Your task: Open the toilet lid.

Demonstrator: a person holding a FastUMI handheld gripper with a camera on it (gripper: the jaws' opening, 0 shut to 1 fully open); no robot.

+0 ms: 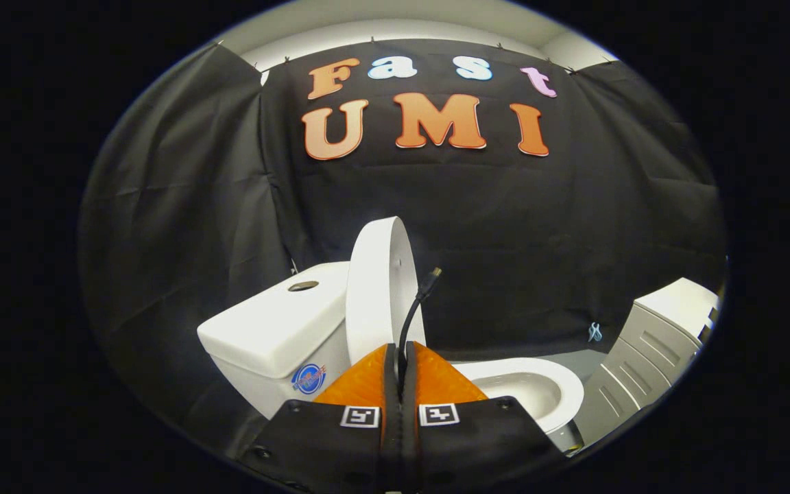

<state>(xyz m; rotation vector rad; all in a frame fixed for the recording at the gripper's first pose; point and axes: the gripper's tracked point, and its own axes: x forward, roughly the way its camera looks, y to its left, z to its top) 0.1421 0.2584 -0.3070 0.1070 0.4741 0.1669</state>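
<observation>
Black cloth hangs behind everything, and the toilet sits in front of it. Furthest left of the bowl is the white tank (278, 329), a flush button on top. Next comes the toilet lid (381, 288), raised nearly upright and resting close against the tank, so I judge the opening done (only pulling back is left). My tongs (400, 370) sit just in front of the lid, fingers pressed together, gripping nothing; a thin black cable (414, 309) curls up from them. Right of the lid the bowl (532, 387) lies exposed, and beyond it stands a pale cabinet (655, 343).
</observation>
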